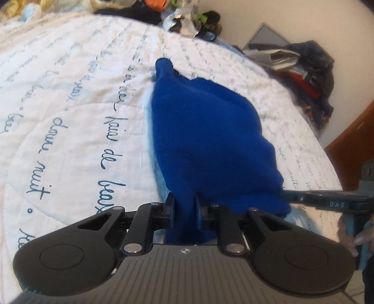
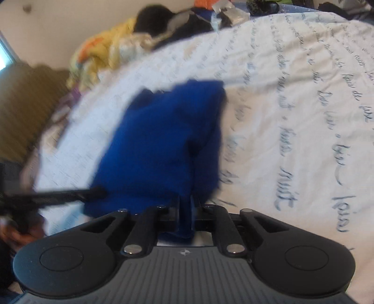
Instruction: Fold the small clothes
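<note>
A small royal-blue garment (image 1: 208, 131) lies on the white quilt (image 1: 70, 105) and stretches away from me. My left gripper (image 1: 184, 210) is shut on its near edge, with blue cloth bunched between the jaws. My right gripper (image 2: 185, 210) is shut on the same garment (image 2: 163, 140) at another near edge; this view is blurred. Each gripper shows in the other's view: the right one at the right side (image 1: 327, 201), the left one at the left side (image 2: 53, 195), both reaching the cloth's edge.
The quilt has blue handwritten print. A heap of dark and bright clothes (image 1: 182, 16) lies at the far edge. A pile of dark clothes and papers (image 1: 301, 67) sits on the right by a wall. Yellow and orange fabric (image 2: 112, 46) lies far left.
</note>
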A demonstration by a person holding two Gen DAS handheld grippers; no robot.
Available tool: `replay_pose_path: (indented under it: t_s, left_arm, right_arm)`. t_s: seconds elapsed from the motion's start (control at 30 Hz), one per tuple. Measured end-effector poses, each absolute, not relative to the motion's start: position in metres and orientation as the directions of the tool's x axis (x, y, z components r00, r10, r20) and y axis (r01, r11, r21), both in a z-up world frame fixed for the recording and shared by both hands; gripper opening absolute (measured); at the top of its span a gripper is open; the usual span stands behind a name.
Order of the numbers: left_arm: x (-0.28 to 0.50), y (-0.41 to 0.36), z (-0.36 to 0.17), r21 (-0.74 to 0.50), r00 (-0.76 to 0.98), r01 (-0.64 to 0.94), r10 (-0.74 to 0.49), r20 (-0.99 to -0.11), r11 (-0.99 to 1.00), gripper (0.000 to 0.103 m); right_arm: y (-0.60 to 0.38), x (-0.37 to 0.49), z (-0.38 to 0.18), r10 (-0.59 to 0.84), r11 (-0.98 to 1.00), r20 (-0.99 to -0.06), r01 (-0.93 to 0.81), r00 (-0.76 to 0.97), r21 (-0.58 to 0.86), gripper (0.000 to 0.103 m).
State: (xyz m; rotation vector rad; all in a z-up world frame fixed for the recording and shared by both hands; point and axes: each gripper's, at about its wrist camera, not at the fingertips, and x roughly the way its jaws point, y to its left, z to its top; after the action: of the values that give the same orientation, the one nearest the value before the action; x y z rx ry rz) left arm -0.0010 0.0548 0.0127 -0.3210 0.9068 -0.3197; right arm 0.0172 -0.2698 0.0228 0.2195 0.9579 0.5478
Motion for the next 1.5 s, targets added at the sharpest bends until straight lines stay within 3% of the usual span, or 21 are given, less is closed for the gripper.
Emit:
replay_pose_path:
  t_s: [0.1, 0.13, 0.17, 0.2, 0.23, 0.27, 0.3, 0.43, 0.5, 0.6, 0.7, 0.8, 0.87, 0.93, 1.0, 1.07, 1.13, 1.17, 1.2, 1.43, 1.5]
  left_arm:
    - [0.002, 0.059, 0.018, -0.416, 0.56, 0.134, -0.414, -0.717, 0.9, 0.031]
    - [0.002, 0.062, 0.022, -0.407, 0.576, 0.129, -0.403, -0.712, 0.904, 0.044]
    - [0.004, 0.064, 0.028, -0.396, 0.597, 0.131, -0.391, -0.701, 0.909, 0.058]
    - [0.006, 0.065, 0.033, -0.386, 0.619, 0.138, -0.384, -0.685, 0.912, 0.063]
    - [0.01, 0.064, 0.038, -0.375, 0.639, 0.15, -0.379, -0.67, 0.915, 0.066]
    - [0.017, 0.061, 0.042, -0.36, 0.649, 0.159, -0.372, -0.663, 0.919, 0.066]
    - [0.025, 0.056, 0.045, -0.348, 0.658, 0.168, -0.368, -0.658, 0.922, 0.065]
    - [0.055, 0.023, 0.049, -0.219, 0.683, 0.234, -0.32, -0.656, 0.947, 0.065]
    - [0.059, 0.011, 0.047, -0.192, 0.669, 0.264, -0.323, -0.669, 0.945, 0.067]
    - [0.055, 0.004, 0.038, -0.172, 0.663, 0.291, -0.328, -0.673, 0.941, 0.083]
    - [0.05, -0.002, 0.021, -0.115, 0.682, 0.305, -0.301, -0.666, 0.945, 0.09]
    - [0.045, -0.005, 0.025, -0.094, 0.687, 0.313, -0.293, -0.665, 0.945, 0.089]
    - [0.044, 0.001, 0.036, -0.125, 0.695, 0.325, -0.326, -0.64, 0.937, 0.086]
    - [0.05, 0.0, 0.047, -0.114, 0.719, 0.346, -0.341, -0.605, 0.931, 0.086]
    - [0.067, -0.01, 0.052, -0.079, 0.725, 0.362, -0.334, -0.602, 0.929, 0.086]
    - [0.091, -0.025, 0.047, -0.05, 0.701, 0.381, -0.324, -0.636, 0.923, 0.087]
    - [0.121, -0.031, 0.026, -0.009, 0.66, 0.35, -0.254, -0.707, 0.937, 0.093]
    - [0.127, -0.028, 0.018, -0.011, 0.667, 0.337, -0.247, -0.703, 0.941, 0.103]
    - [0.129, -0.025, 0.015, -0.017, 0.666, 0.336, -0.25, -0.703, 0.942, 0.103]
    - [0.122, -0.022, 0.015, -0.016, 0.685, 0.329, -0.25, -0.684, 0.944, 0.103]
    - [0.122, -0.025, 0.014, -0.005, 0.686, 0.324, -0.239, -0.687, 0.946, 0.103]
  right_arm:
    - [-0.278, 0.023, 0.026, 0.565, 0.825, -0.699, -0.297, 0.438, 0.48, 0.016]
    - [-0.283, 0.028, 0.032, 0.577, 0.816, -0.69, -0.273, 0.437, 0.51, 0.019]
    - [-0.289, 0.034, 0.041, 0.589, 0.804, -0.658, -0.256, 0.469, 0.537, 0.027]
    - [-0.294, 0.041, 0.051, 0.592, 0.795, -0.62, -0.251, 0.514, 0.552, 0.042]
    - [-0.296, 0.05, 0.059, 0.584, 0.796, -0.588, -0.252, 0.559, 0.551, 0.052]
    - [-0.294, 0.061, 0.066, 0.571, 0.801, -0.562, -0.259, 0.598, 0.539, 0.069]
    - [-0.29, 0.077, 0.069, 0.566, 0.805, -0.553, -0.267, 0.611, 0.529, 0.07]
    - [-0.253, 0.153, 0.055, 0.489, 0.863, -0.635, -0.226, 0.598, 0.452, 0.068]
    - [-0.235, 0.184, 0.034, 0.478, 0.876, -0.706, -0.22, 0.523, 0.43, 0.008]
    - [-0.224, 0.192, 0.047, 0.47, 0.882, -0.683, -0.312, 0.56, 0.352, 0.008]
    - [-0.224, 0.208, 0.032, 0.372, 0.923, -0.743, -0.309, 0.557, 0.23, 0.007]
    - [-0.221, 0.192, 0.032, 0.372, 0.919, -0.729, -0.341, 0.575, 0.2, 0.01]
    - [-0.229, 0.176, 0.052, 0.365, 0.928, -0.693, -0.3, 0.621, 0.22, 0.013]
    - [-0.238, 0.152, 0.076, 0.366, 0.93, -0.588, -0.253, 0.721, 0.268, 0.014]
    - [-0.233, 0.141, 0.086, 0.481, 0.872, -0.532, -0.315, 0.697, 0.375, 0.023]
    - [-0.213, 0.146, 0.076, 0.551, 0.833, -0.572, -0.364, 0.607, 0.416, 0.038]
    - [-0.193, 0.16, 0.049, 0.45, 0.891, -0.681, -0.345, 0.578, 0.295, 0.041]
    - [-0.194, 0.168, 0.03, 0.396, 0.915, -0.702, -0.317, 0.592, 0.25, 0.041]
    - [-0.203, 0.167, 0.023, 0.429, 0.903, -0.656, -0.314, 0.621, 0.293, 0.04]
    - [-0.223, 0.123, 0.051, 0.536, 0.837, -0.579, -0.3, 0.614, 0.457, 0.046]
    - [-0.215, 0.129, 0.029, 0.543, 0.838, -0.643, -0.294, 0.54, 0.461, 0.049]
